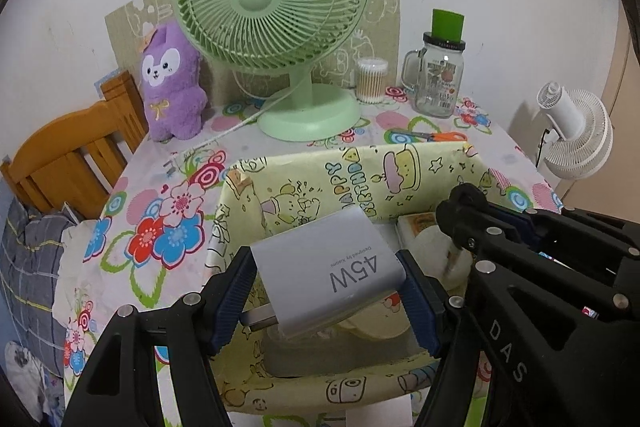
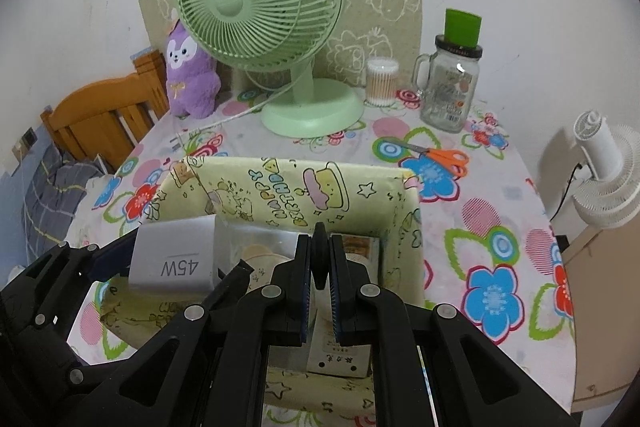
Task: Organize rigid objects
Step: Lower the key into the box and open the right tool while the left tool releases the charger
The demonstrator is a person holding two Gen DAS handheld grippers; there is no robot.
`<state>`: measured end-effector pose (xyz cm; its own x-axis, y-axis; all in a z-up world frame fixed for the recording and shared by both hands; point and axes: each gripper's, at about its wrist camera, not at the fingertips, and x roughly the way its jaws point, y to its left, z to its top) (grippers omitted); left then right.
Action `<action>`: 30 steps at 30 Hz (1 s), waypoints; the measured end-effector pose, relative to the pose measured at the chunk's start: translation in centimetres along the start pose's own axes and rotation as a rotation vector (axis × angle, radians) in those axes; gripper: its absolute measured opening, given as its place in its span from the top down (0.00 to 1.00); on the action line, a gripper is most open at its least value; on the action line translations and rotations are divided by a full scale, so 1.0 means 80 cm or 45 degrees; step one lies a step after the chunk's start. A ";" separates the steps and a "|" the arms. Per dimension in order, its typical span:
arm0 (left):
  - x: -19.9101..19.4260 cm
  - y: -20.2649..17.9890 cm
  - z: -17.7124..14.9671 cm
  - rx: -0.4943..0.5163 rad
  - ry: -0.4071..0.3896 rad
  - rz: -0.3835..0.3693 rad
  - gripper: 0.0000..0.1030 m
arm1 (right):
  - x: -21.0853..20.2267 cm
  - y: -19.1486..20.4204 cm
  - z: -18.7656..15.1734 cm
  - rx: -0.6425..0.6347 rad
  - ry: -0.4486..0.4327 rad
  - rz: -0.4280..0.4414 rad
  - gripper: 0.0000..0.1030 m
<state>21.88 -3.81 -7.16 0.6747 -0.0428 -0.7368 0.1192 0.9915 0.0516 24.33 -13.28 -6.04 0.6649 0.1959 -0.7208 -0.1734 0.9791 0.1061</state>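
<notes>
Two tools are at work over the box [image 1: 360, 175], the paper-wrapped container in the lower middle of both views. The left tool [image 1: 326, 291] is closed on the charger [image 1: 328, 267], a smooth grey block marked 45W, with one blue ribbed pad on each of its flat side faces; its metal prongs point toward the lower left of the left view. The right tool [image 2: 320, 291] has its pads drawn close together around a thin black disc-like piece [image 2: 320, 259]; what that piece is I cannot tell.

Both things hang above the box's open top, and the box sits on the flower-printed worktop [image 2: 500, 227]. My judgement is that the step in hand is lowering each into the box. To do it well, bring the charger down level, prongs clear of the thin paper wall, and open the pads only once it rests on something. The two tools sit just beside each other, so lower one at a time.

Inside, pale cartons and a round cream-coloured item already lie packed, partly hidden. The charger's plastic looks hard and slick, so the ribbed pads matter. The box wall looks like soft printed paper over card and may dent if pushed
</notes>
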 end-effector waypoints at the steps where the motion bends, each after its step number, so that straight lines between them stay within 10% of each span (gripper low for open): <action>1: 0.002 0.000 -0.001 0.001 0.002 -0.003 0.30 | 0.003 0.000 -0.001 0.000 0.006 -0.002 0.90; 14: 0.002 -0.006 -0.006 0.020 0.017 -0.049 0.30 | 0.000 -0.001 -0.006 -0.011 0.038 -0.044 0.88; 16: -0.001 -0.008 -0.006 0.025 0.012 -0.049 0.30 | -0.007 -0.002 -0.007 -0.015 0.033 -0.064 0.82; 20: -0.009 -0.009 -0.005 0.016 -0.001 -0.072 0.30 | -0.028 -0.004 -0.010 -0.005 -0.025 -0.083 0.40; 30: 0.001 -0.019 -0.004 0.034 0.023 -0.084 0.30 | -0.037 -0.013 -0.013 -0.013 -0.046 -0.162 0.38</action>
<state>21.51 -5.28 -7.57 0.6517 -0.1053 -0.7511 0.1822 0.9830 0.0203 21.79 -14.93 -4.69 0.7076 0.0717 -0.7030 -0.0932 0.9956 0.0077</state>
